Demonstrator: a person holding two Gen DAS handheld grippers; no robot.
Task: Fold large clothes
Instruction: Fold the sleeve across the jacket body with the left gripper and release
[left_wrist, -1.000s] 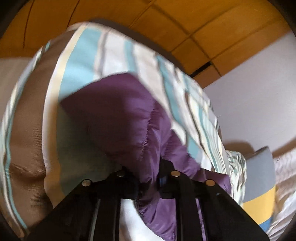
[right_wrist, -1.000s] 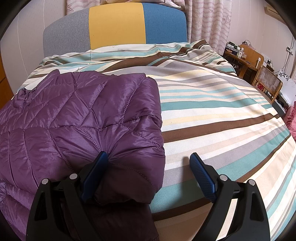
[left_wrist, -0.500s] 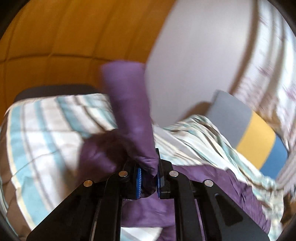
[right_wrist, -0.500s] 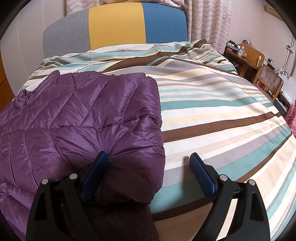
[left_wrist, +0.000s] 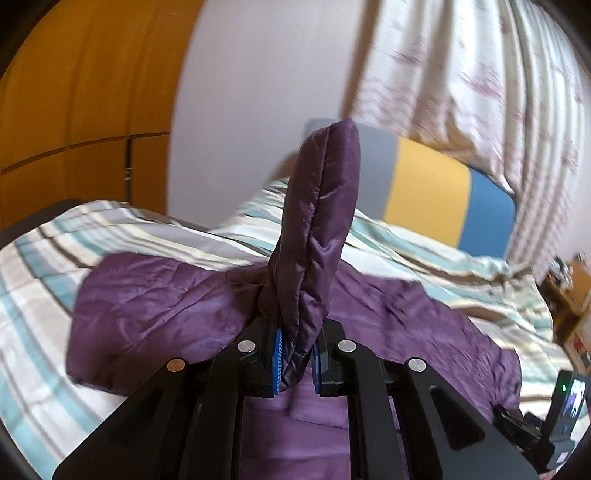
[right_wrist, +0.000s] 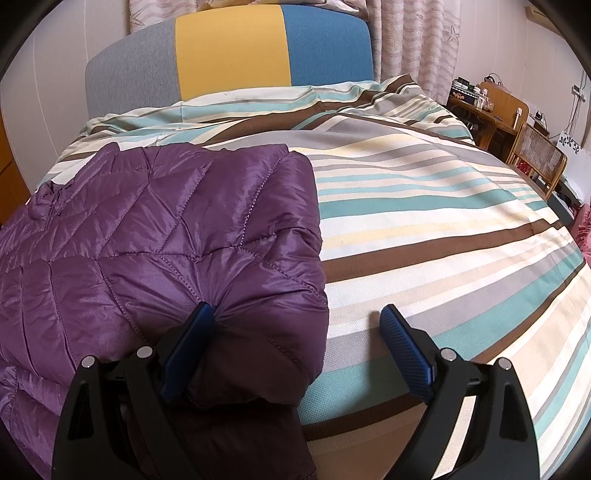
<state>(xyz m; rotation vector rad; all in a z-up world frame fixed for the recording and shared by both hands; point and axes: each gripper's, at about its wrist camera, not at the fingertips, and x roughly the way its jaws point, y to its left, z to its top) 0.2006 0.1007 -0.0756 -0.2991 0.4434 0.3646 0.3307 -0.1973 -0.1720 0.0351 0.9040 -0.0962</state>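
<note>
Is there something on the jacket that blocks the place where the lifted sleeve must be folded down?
Nothing visible. The left gripper holds the sleeve up, and the purple jacket body lies bare on the striped bedcover.

A glossy purple quilted jacket (right_wrist: 155, 236) with diamond stitching lies on a bedspread (right_wrist: 424, 206) striped teal, cream, brown and grey, the headboard (right_wrist: 229, 55) at twelve o'clock blocked grey, yellow and blue, pale pink patterned curtains (left_wrist: 480, 81) behind, orange-brown wardrobe (left_wrist: 81, 92) at ten.
</note>
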